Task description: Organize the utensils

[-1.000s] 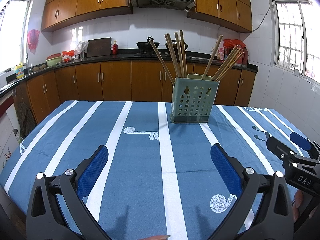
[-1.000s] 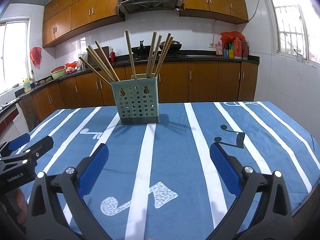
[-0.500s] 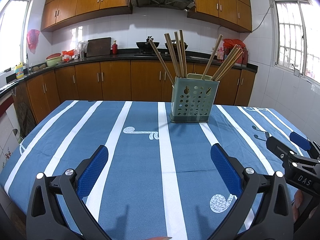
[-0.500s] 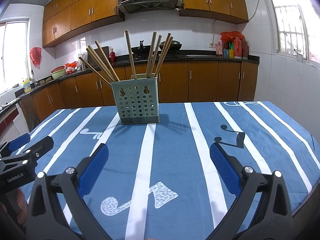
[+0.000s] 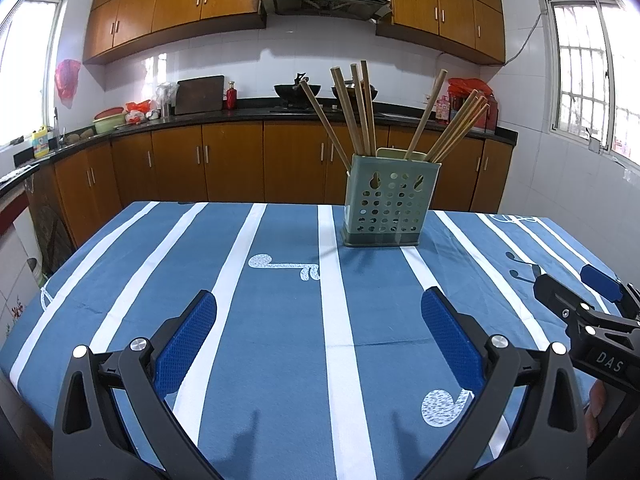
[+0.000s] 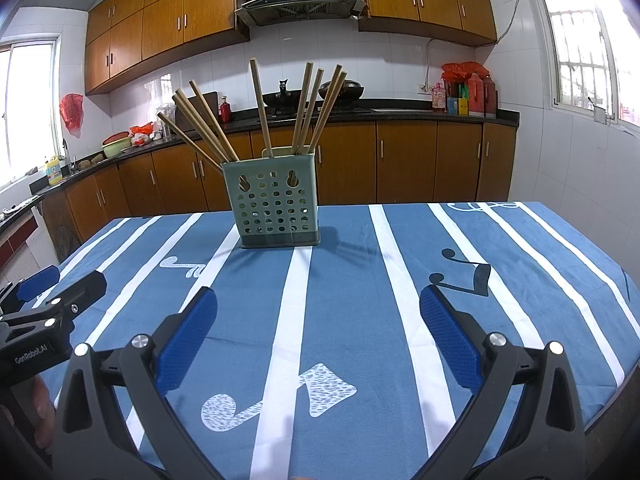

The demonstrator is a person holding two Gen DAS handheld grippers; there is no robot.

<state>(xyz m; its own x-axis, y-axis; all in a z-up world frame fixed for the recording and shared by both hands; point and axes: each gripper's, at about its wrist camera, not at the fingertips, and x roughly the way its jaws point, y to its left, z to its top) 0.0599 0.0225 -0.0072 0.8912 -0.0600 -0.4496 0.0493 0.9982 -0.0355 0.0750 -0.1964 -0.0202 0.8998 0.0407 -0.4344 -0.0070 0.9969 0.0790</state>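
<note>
Side-by-side low views, shared holder (image 5: pixel 391 205)

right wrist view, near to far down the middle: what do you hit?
Right hand-held gripper, open → white music-note print on the tablecloth → green perforated utensil holder with wooden chopsticks → brown base cabinets → black wok on the counter → range hood.

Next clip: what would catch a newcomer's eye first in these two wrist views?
The green perforated holder at the far middle of the striped blue tablecloth, with wooden chopsticks fanning out of it in two bunches. Nearer the camera, the left gripper and right gripper both hang open and empty above the cloth, side by side.
</note>
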